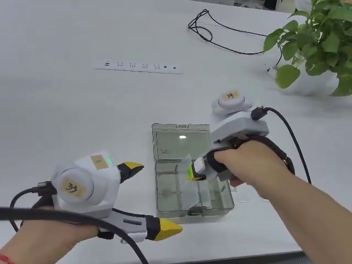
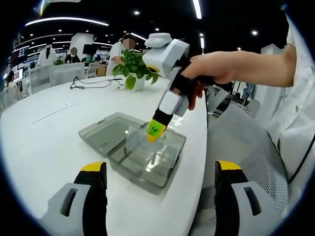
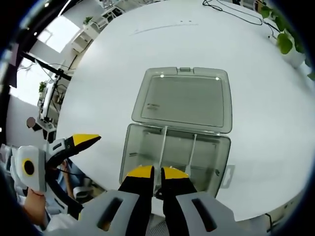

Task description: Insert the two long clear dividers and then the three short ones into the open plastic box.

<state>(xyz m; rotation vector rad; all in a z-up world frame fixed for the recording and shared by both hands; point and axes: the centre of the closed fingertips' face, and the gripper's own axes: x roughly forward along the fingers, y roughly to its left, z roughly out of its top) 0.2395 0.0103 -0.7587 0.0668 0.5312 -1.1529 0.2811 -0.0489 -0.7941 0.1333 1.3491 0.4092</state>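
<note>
Clear divider (image 3: 162,142) is standing on edge with its lower part down in the tray of the open plastic box (image 1: 165,204). The right gripper (image 3: 157,173) is pinching its upper part, the two jaws pressing almost together on the thin sheet. The box is lying close to the near edge of the table (image 1: 66,82), with its lid (image 1: 181,140) lying flat open on the far side.

In the right gripper view the long axis of the divider is running straight away from the gripper, from the near wall of the tray toward the hinge side. So the coming move is, I think, a push straight down between the walls. A second clear strip (image 3: 192,147) is standing just beside it and parallel.

The left gripper (image 1: 149,197) is hovering at the near left of the box, jaws spread wide and holding nothing — the right one is clearly nearer to the work. The plastic is transparent — I cannot tell whether the held piece is a long or a short one, nor whether its ends are sitting in any slots.
</note>
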